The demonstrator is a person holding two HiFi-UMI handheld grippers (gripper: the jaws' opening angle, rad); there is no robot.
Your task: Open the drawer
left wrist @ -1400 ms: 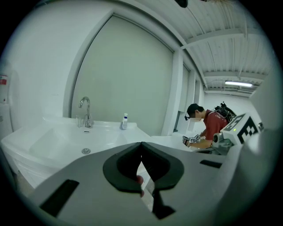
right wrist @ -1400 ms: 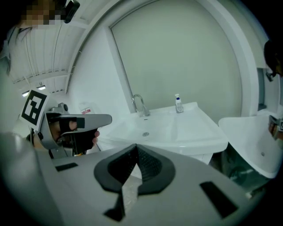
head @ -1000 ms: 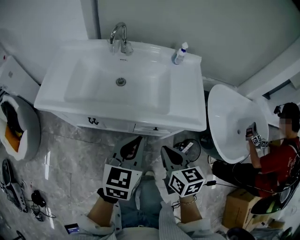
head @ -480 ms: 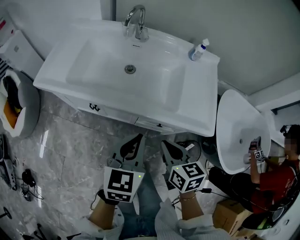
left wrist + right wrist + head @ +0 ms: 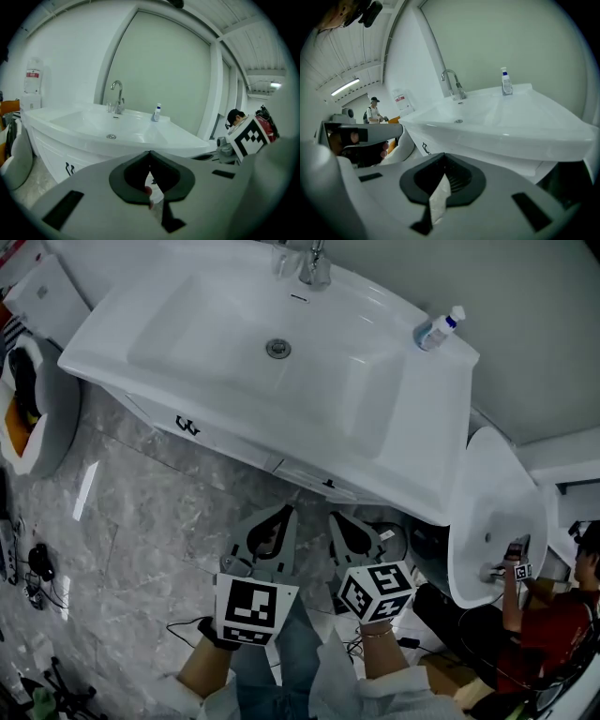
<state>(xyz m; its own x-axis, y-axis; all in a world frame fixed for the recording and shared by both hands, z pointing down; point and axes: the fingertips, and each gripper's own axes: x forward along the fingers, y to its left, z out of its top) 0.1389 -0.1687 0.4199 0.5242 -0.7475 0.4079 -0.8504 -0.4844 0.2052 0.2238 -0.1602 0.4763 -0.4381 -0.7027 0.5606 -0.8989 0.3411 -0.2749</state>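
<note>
2 hand-held grippers hang side by side over the marbled floor (image 5: 141, 512), the left gripper (image 5: 289, 511) and the right gripper (image 5: 333, 517) each with jaws pressed together on nothing. Just beyond their tips, untouched, the drawer (image 5: 314, 479) sits closed in the white vanity front, right of 2 dark door handles (image 5: 187, 426) and under the basin (image 5: 403, 427). Farther back, a faucet (image 5: 314, 263) and a bottle (image 5: 439, 329) stand along the basin's far edge.
</note>
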